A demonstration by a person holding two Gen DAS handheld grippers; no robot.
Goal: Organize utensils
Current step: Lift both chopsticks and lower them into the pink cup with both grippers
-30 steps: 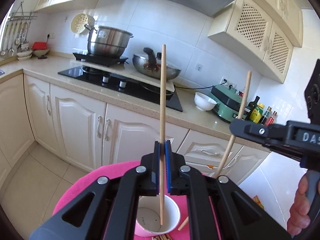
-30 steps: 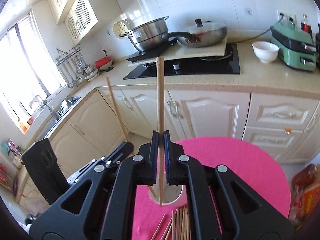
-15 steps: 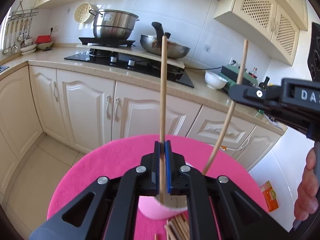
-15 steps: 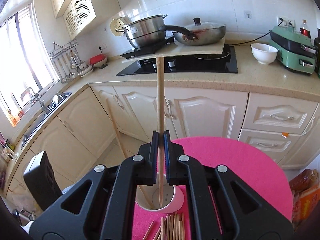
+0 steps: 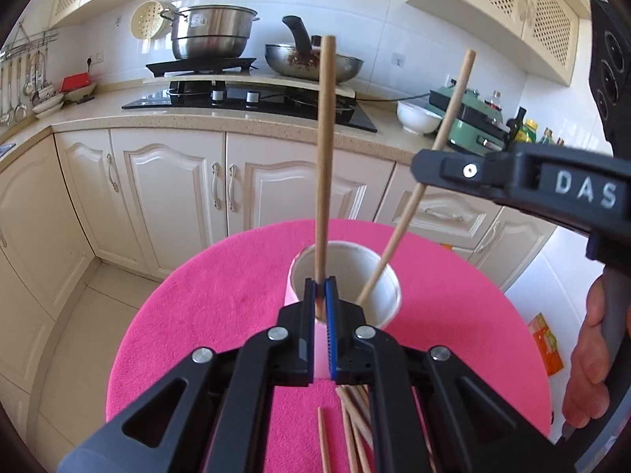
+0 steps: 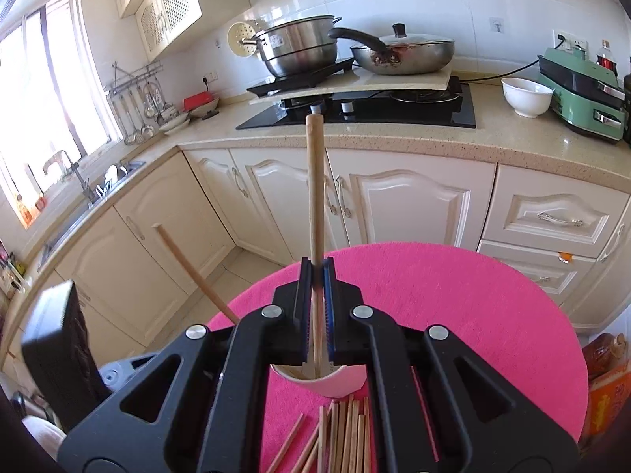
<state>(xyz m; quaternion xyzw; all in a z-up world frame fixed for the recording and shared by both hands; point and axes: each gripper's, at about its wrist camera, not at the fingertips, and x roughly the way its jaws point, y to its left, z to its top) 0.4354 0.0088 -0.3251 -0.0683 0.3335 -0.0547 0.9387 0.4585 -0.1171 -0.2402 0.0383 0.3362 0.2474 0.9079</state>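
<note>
Now both grippers, left [image 5: 320,295] and right [image 6: 316,276], each clench a chopstick [image 5: 325,149] whose lower end is inside the cup [image 5: 378,276]. Next, I judge, the jaws should open so the sticks drop in, before fetching from the pile [image 6: 339,433].

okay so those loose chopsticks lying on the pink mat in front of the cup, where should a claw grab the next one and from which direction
Take the stray chopstick on the left edge of the loose chopsticks, since it lies apart from the others. Come from above, pads either side of its thin shaft, near the end farther from the cup. It lies flat on the pink mat, so a sideways approach would probably just push it.
</note>
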